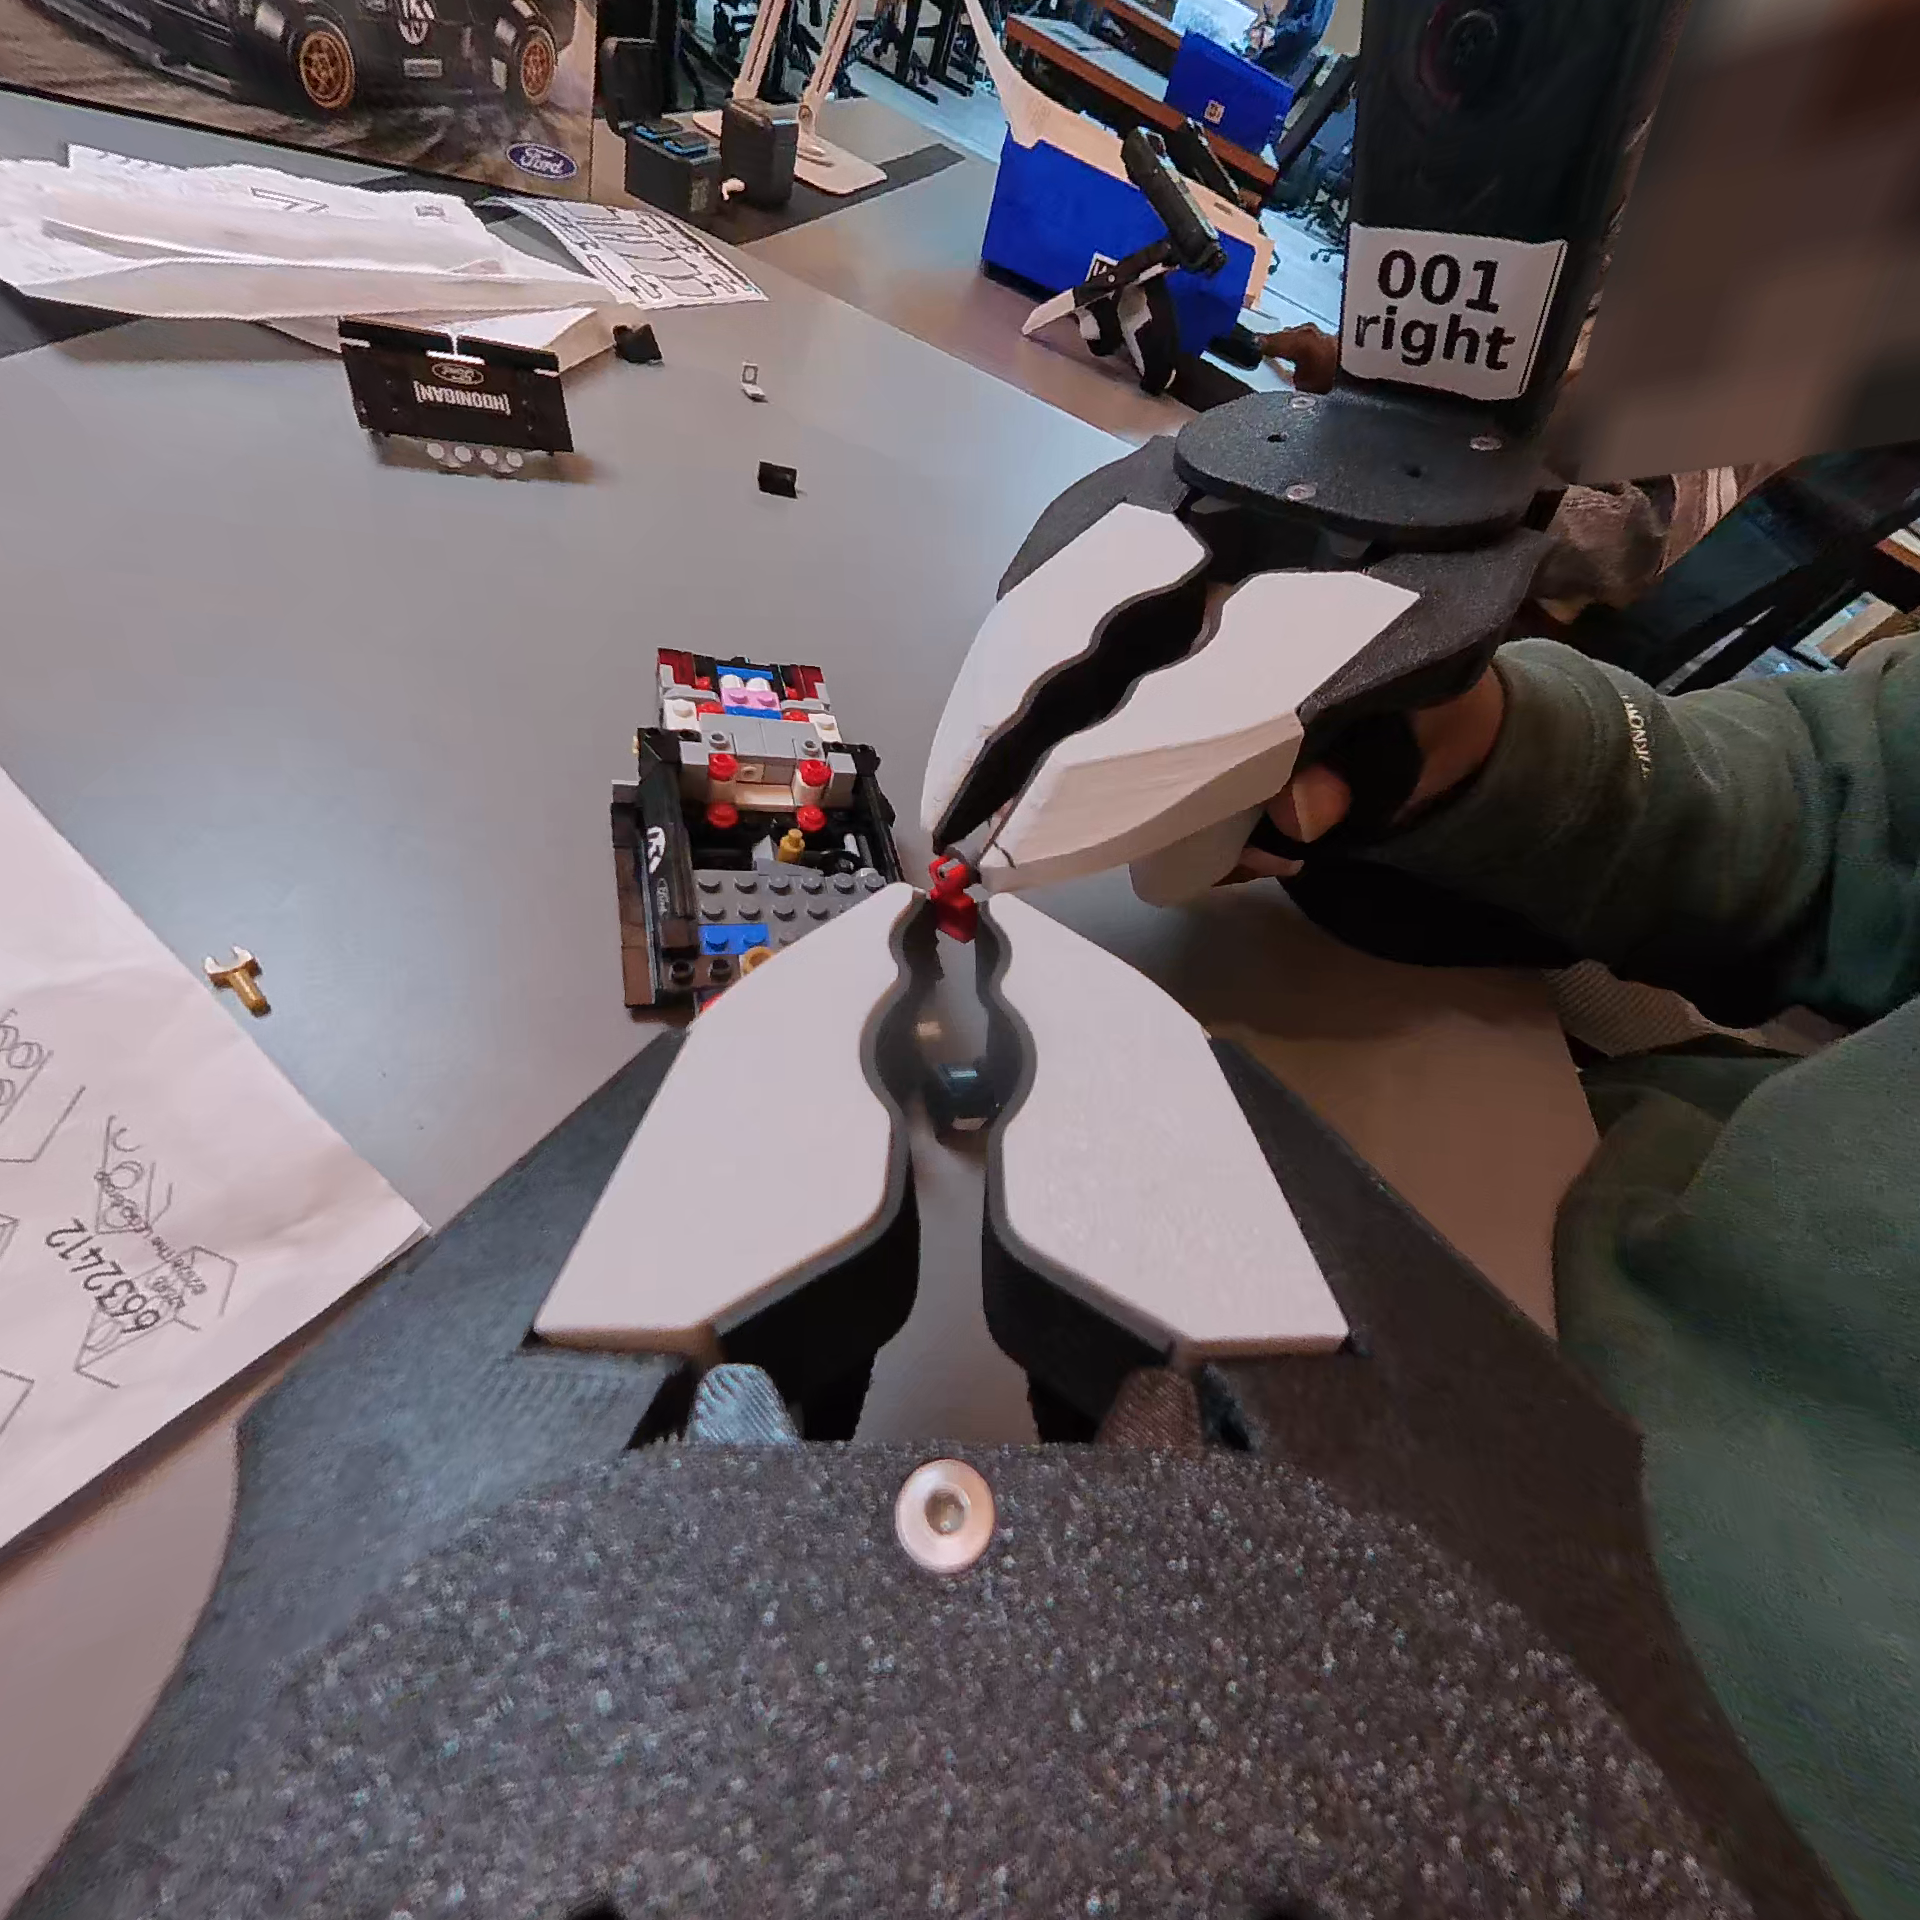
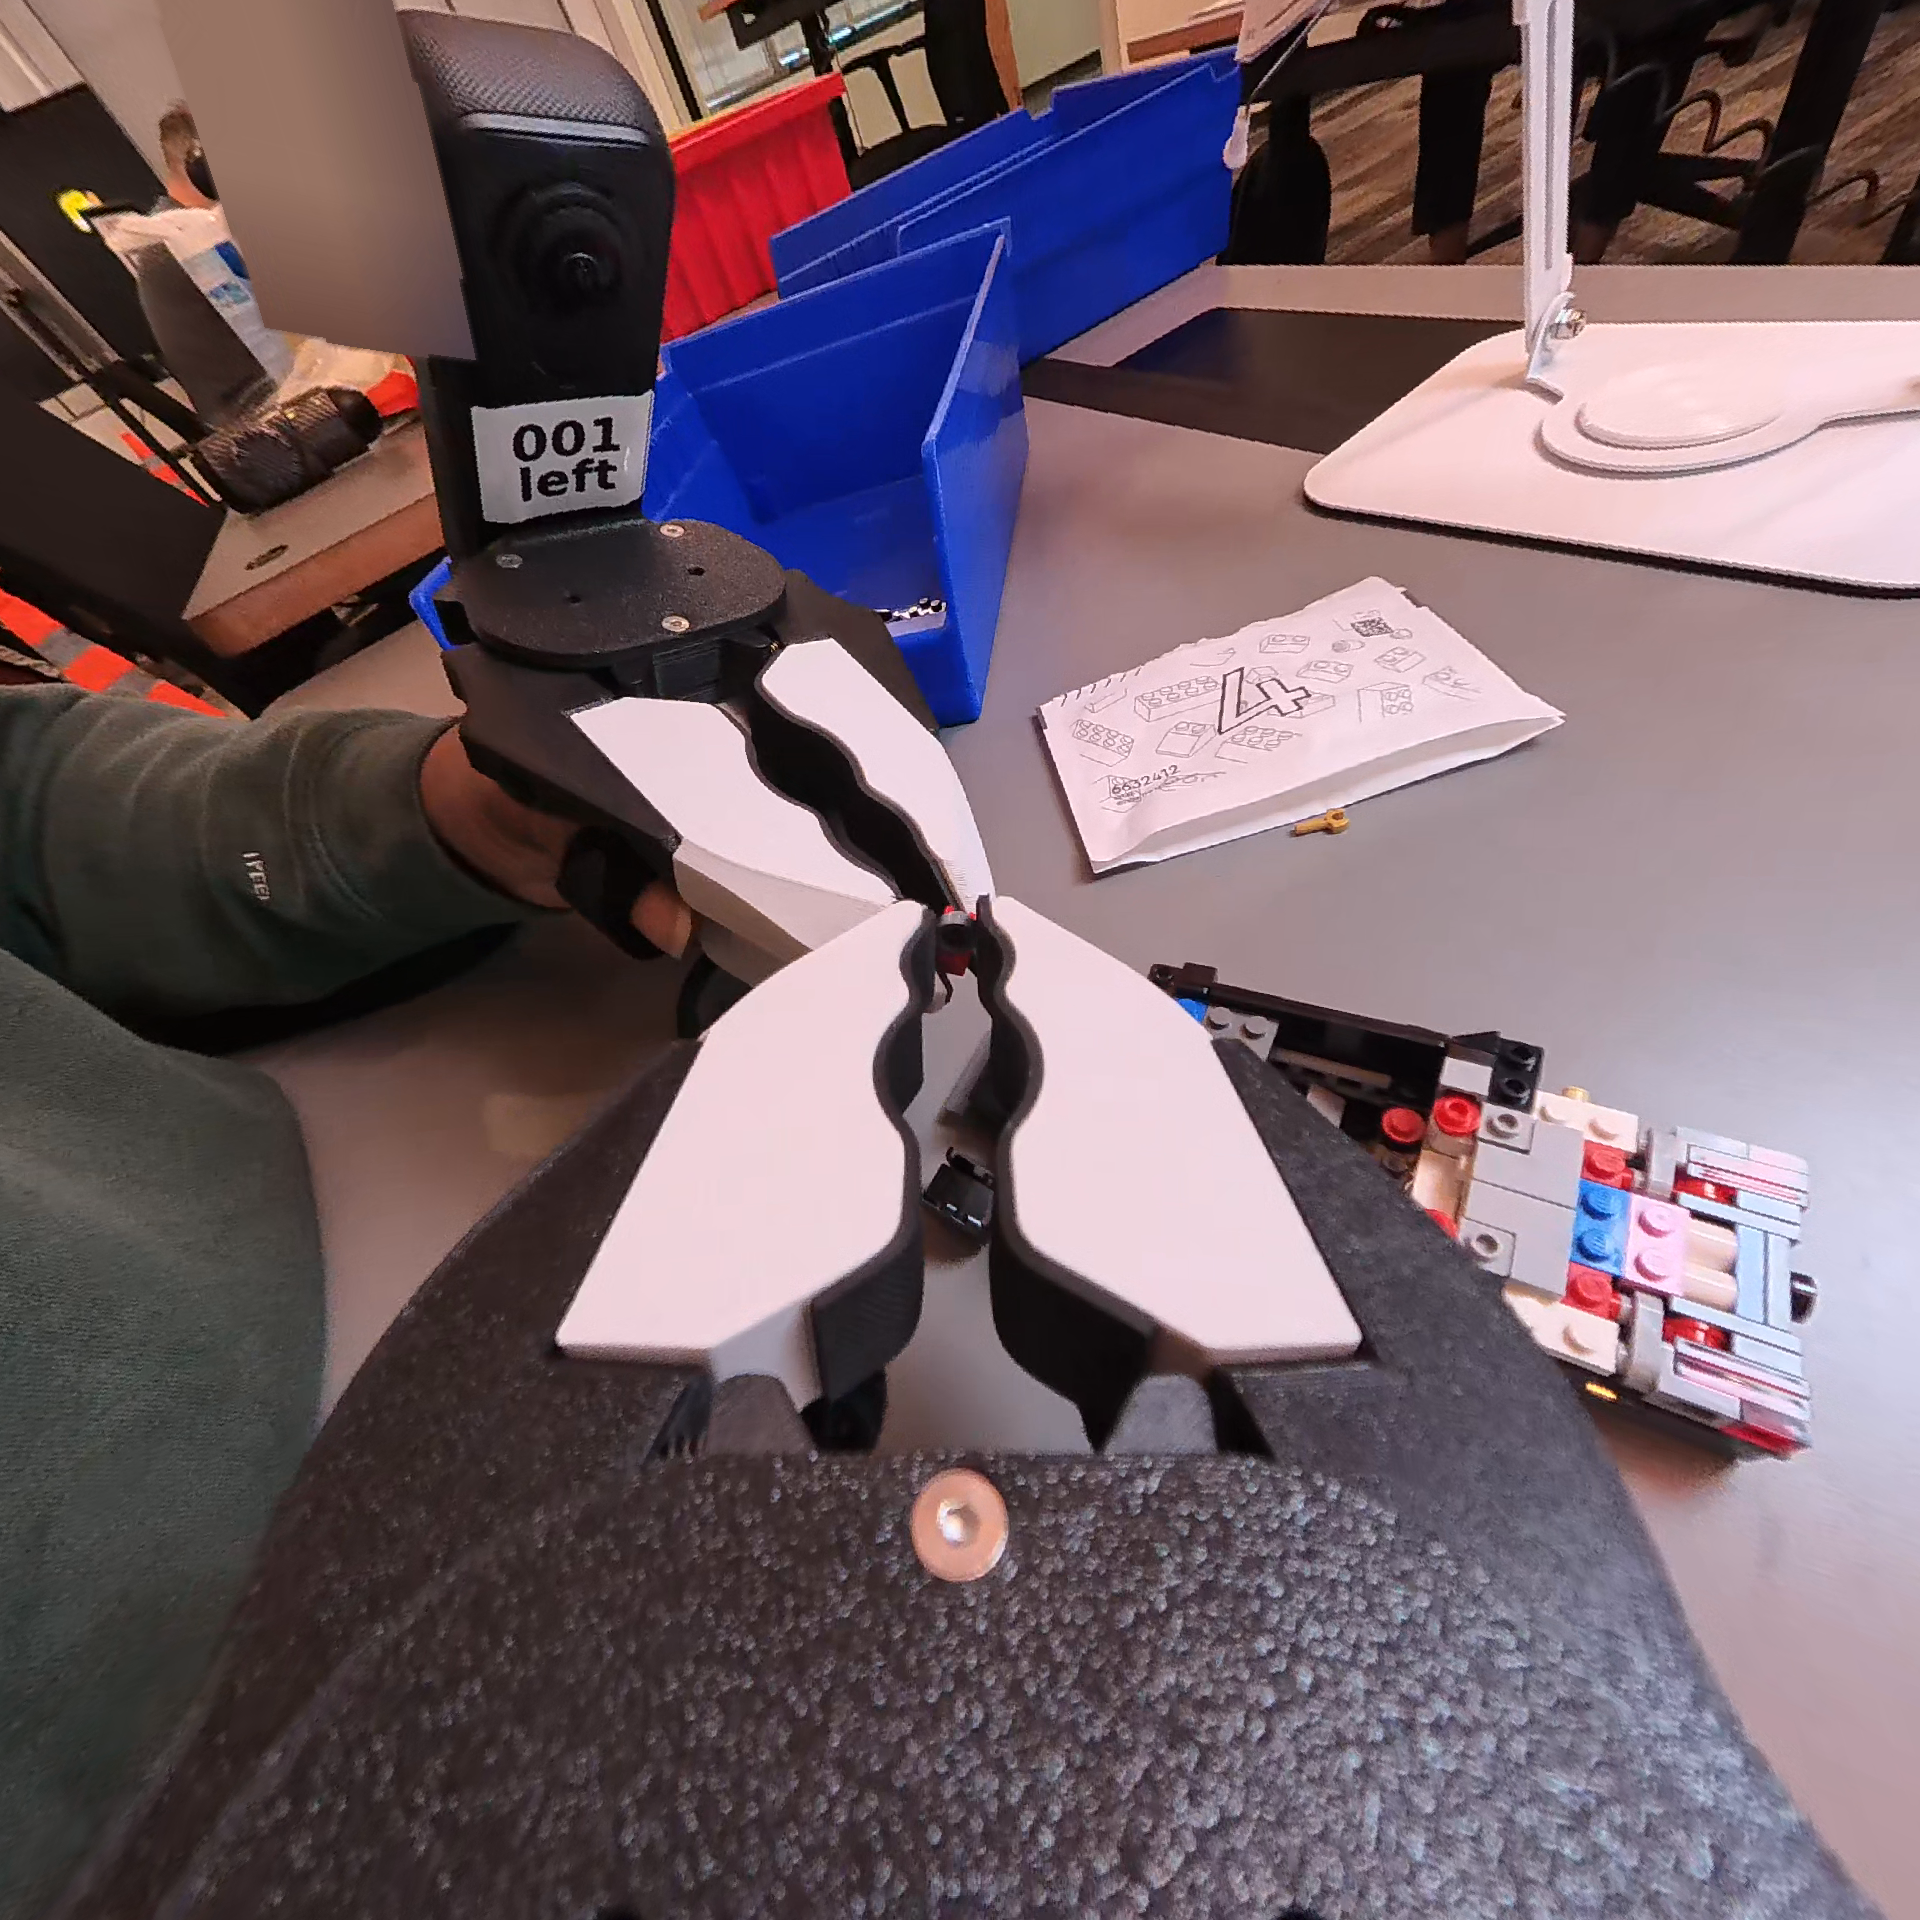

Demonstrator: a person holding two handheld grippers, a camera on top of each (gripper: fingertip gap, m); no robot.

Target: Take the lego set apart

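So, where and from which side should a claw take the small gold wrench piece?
Probably the narrow shaft of the gold wrench piece, from straight above, closing across it: it lies flat on the table, and its forked head is wider.

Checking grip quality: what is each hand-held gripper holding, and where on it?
Both pinch one small red piece between their tips: left hand-held gripper its lower end, right hand-held gripper its top.

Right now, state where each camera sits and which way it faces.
Left wrist view: on the left gripper, facing the lego car and right gripper; green sleeve shows.
Right wrist view: on the right gripper, facing the left gripper and blue bin; sleeve shows.
Shared: both pinch one small red piece.
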